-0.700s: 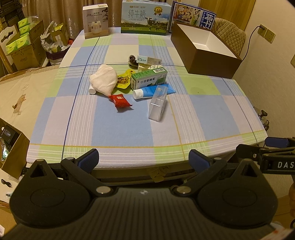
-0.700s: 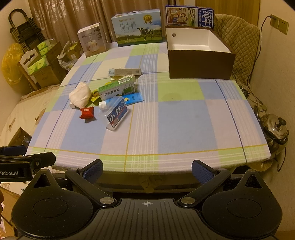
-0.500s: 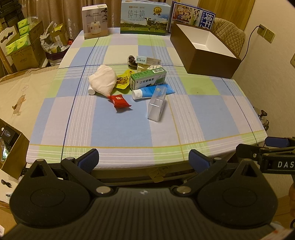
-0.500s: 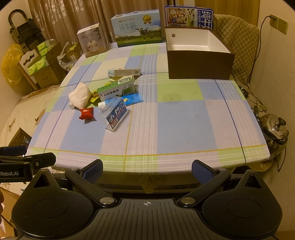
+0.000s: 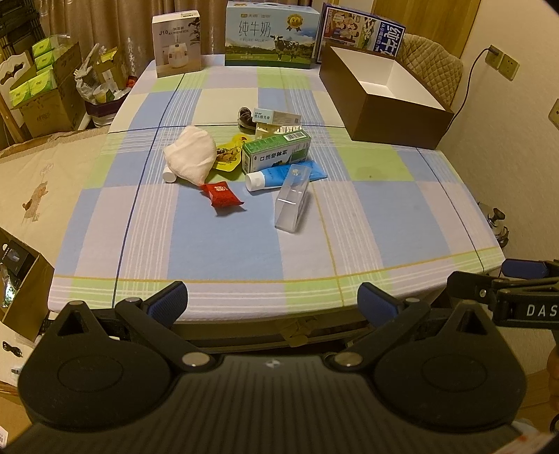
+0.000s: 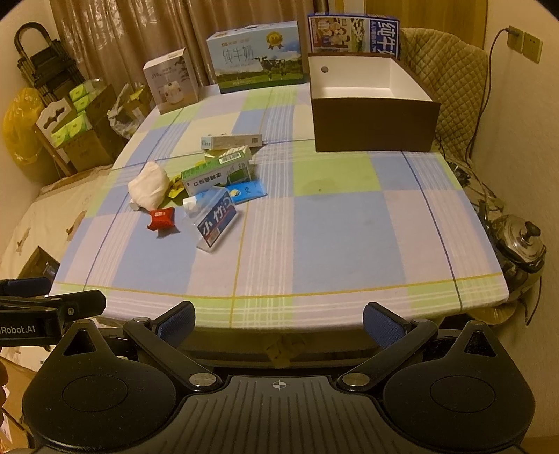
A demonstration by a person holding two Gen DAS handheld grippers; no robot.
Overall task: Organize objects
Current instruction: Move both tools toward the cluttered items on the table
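Observation:
A pile of small items lies mid-table: a white pouch [image 5: 190,159], a red snack packet [image 5: 220,194], a green box [image 5: 276,153], a blue tube [image 5: 279,175], a clear plastic case [image 5: 292,197] and a long pale box [image 5: 277,117]. An open brown box [image 5: 380,99] with a white inside stands at the back right. In the right wrist view I see the red packet [image 6: 161,218], the clear case with a blue label [image 6: 216,220] and the brown box [image 6: 372,104]. My left gripper [image 5: 272,304] and right gripper [image 6: 278,321] are open and empty at the table's near edge.
Three cartons stand along the table's far edge: a humidifier box [image 5: 177,42] and two milk cartons [image 5: 271,33]. Cardboard boxes [image 5: 42,97] crowd the floor at the left. A metal pot [image 6: 520,244] sits off the table's right side. A quilted chair [image 6: 450,80] is behind the brown box.
Both views have shifted very slightly; the objects on the table have not moved and both grippers stay open.

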